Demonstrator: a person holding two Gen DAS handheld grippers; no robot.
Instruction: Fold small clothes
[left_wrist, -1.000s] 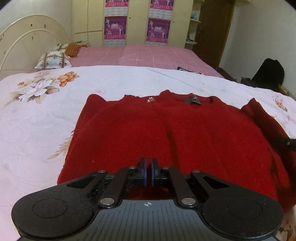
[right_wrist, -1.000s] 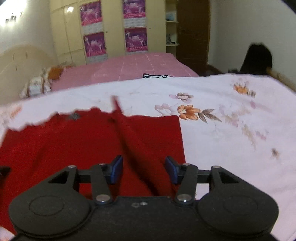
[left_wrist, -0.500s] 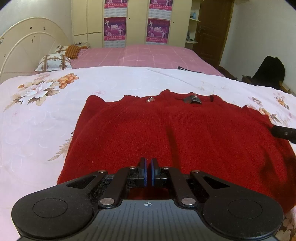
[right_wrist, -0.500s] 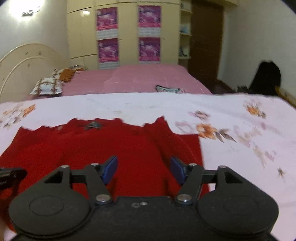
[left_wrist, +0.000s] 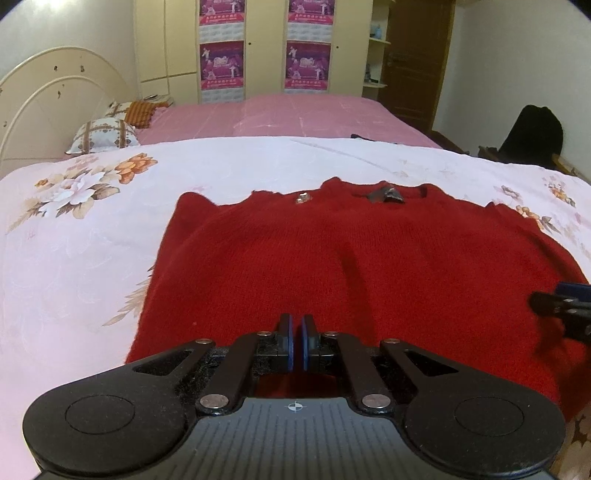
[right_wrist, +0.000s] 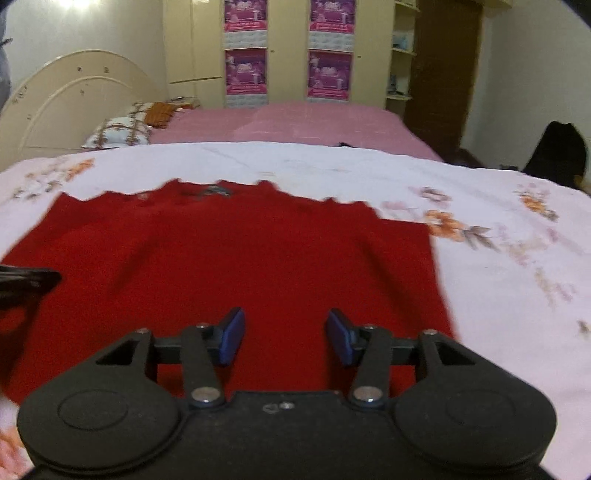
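A red knitted sweater (left_wrist: 351, 266) lies flat on the pale floral bedspread (left_wrist: 74, 258), collar at the far side; it also shows in the right wrist view (right_wrist: 240, 258). My left gripper (left_wrist: 295, 332) is shut over the sweater's near hem; whether cloth is pinched between the pads I cannot tell. My right gripper (right_wrist: 284, 332) is open and empty, low over the sweater's right part. Its tip shows in the left wrist view (left_wrist: 565, 302) at the right edge. The left gripper's tip shows in the right wrist view (right_wrist: 29, 280) at the left edge.
A pink bed cover (left_wrist: 314, 114) and pillows (left_wrist: 103, 136) lie beyond the bedspread. A cream headboard (left_wrist: 48, 103) stands at the left. A wardrobe with posters (left_wrist: 266, 48) and a dark door (left_wrist: 417, 55) are at the back. A black bag (left_wrist: 532, 136) sits at the right.
The right sleeve, held up a second ago, now lies folded flat on the sweater. My right gripper has swung left and lower over the sweater, staying open. The left gripper has not moved.
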